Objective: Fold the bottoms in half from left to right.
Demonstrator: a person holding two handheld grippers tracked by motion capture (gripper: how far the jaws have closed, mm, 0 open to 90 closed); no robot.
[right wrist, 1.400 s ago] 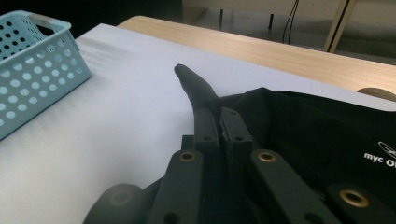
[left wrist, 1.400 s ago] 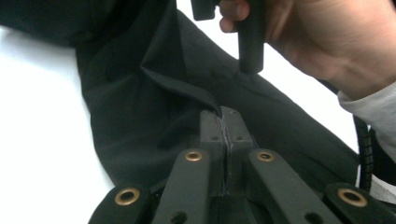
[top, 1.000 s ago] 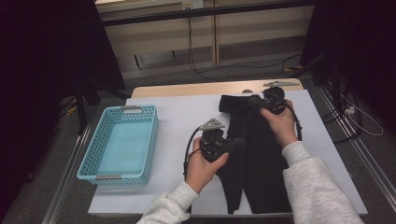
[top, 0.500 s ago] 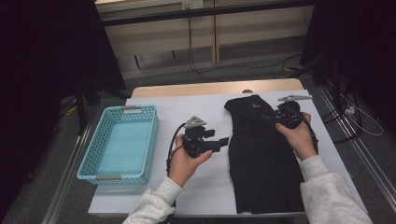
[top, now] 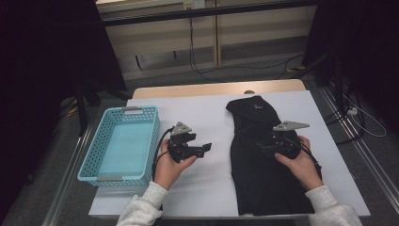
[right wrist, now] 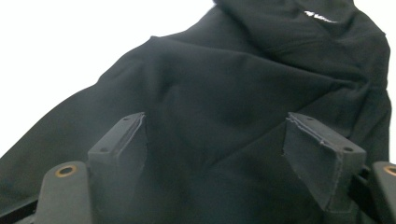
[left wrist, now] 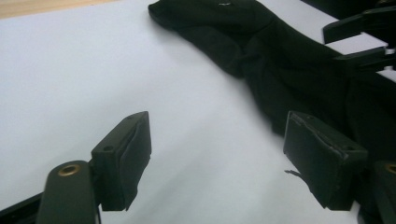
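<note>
Both tongs spread, jaws just opened, nothing between them: right gripper (top: 263,146) above the black garment (top: 263,179), left gripper (top: 203,149) just beside it.

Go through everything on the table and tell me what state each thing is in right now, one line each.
Black garment: lying folded lengthwise on the white table cover, held by neither gripper.
Blue basket: upright, nothing in it.
Left gripper: jaws just opened, nothing between them, over bare cover.
Right gripper: jaws just opened, over the garment, not gripping it.
</note>
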